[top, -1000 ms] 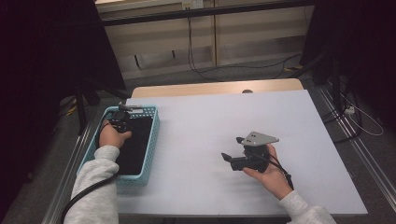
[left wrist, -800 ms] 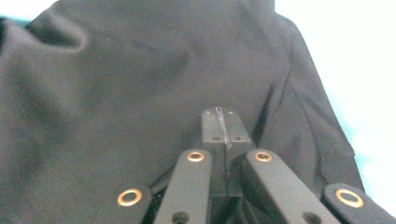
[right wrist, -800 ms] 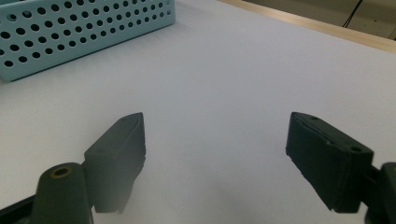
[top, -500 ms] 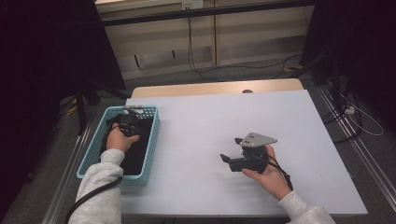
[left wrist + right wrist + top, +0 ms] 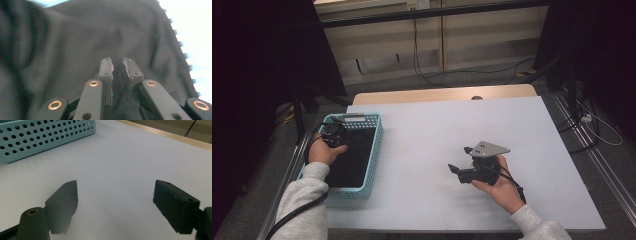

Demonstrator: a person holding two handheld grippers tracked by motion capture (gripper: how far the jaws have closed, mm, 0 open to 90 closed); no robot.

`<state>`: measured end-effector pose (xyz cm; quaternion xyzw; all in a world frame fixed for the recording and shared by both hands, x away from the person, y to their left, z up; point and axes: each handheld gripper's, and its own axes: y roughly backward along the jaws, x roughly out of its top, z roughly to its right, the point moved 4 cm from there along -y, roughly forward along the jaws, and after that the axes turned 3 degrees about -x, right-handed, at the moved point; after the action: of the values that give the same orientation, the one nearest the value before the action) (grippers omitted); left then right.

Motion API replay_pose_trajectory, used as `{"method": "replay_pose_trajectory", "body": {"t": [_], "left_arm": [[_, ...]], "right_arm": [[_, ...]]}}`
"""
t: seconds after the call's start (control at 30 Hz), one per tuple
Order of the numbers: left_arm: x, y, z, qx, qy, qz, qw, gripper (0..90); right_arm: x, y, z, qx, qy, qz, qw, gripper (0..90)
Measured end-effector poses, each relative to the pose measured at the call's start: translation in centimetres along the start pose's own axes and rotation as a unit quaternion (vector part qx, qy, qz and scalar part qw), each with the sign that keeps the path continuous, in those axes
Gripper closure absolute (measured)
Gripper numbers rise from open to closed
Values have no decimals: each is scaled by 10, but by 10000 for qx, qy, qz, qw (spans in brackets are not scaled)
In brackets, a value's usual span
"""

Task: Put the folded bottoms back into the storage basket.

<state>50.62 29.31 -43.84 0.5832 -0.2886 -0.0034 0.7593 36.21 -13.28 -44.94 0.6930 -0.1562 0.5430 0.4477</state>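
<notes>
Inside the light blue perforated plastic basket, the left gripper pinches a fold of the black cloth lying under it, while the right gripper stays released over the white table.

The basket stood on the table at its left edge, with the cloth lying inside it. The left gripper was in the basket, on the cloth near the basket's far left corner. The right gripper lay well to the right of the basket, over the table's near part, pointing toward the basket.
</notes>
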Motion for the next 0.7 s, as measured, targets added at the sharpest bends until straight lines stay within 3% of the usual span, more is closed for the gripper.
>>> {"method": "replay_pose_trajectory", "body": {"t": [0.13,0.23,0.37,0.43,0.57,0.7], "left_arm": [[-9,9,-13,174,232,-20,9996,865],[-16,8,-21,276,424,-187,9985,900],[-22,-1,-25,410,451,-370,9975,900],[-23,-5,-28,353,595,-262,9973,900],[-18,-6,-32,555,541,-254,9967,900],[-16,-7,-38,570,603,-183,9964,900]], "right_arm": [[1,0,0,4,0,15,10000,191],[2,0,-1,6,13,37,10000,191],[2,0,-2,8,32,36,10000,191],[2,0,-2,-5,24,34,10000,191],[1,0,-1,7,27,26,10000,191],[1,0,0,0,16,11,10000,191]]}}
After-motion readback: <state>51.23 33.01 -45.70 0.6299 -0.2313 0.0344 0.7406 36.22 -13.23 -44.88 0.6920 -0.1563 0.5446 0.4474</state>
